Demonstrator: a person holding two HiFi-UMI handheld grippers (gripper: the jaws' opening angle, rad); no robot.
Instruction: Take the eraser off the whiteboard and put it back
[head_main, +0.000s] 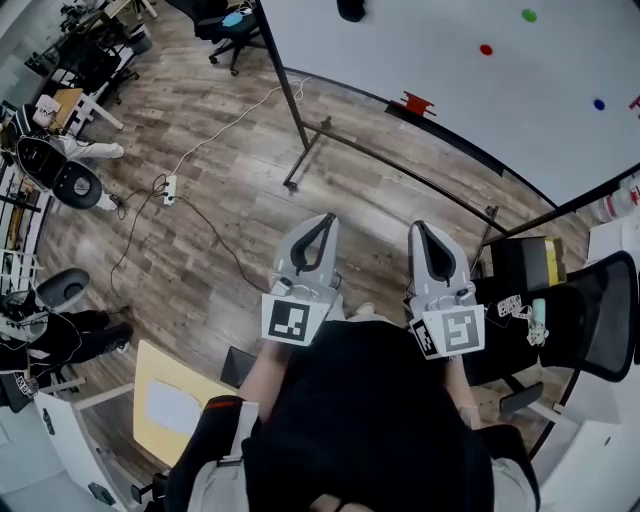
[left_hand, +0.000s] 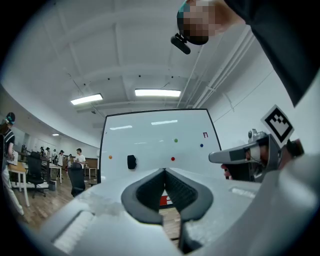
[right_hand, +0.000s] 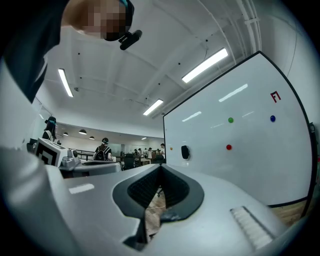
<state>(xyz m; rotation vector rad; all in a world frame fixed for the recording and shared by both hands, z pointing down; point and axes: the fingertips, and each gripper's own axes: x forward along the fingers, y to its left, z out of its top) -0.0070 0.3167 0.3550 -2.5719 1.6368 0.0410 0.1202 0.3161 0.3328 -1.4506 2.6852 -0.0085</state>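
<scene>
A black eraser (head_main: 351, 10) clings to the whiteboard (head_main: 450, 80), far ahead at the top of the head view. The left gripper view has the eraser (left_hand: 131, 161) left of centre on the whiteboard (left_hand: 150, 137). The right gripper view finds the eraser (right_hand: 185, 152) near the left edge of the whiteboard (right_hand: 235, 150). My left gripper (head_main: 322, 221) and right gripper (head_main: 419, 228) are held level side by side close to my body, well short of the board. Both are shut, jaws meeting, nothing between them.
Coloured magnets (head_main: 486, 49) dot the board, and a red object (head_main: 418, 103) sits at its lower rail. The board's stand foot (head_main: 300, 150) rests on the wood floor. A cable and power strip (head_main: 169, 188) lie left. A black chair (head_main: 590, 310) stands right. People and desks (left_hand: 45, 165) are far left.
</scene>
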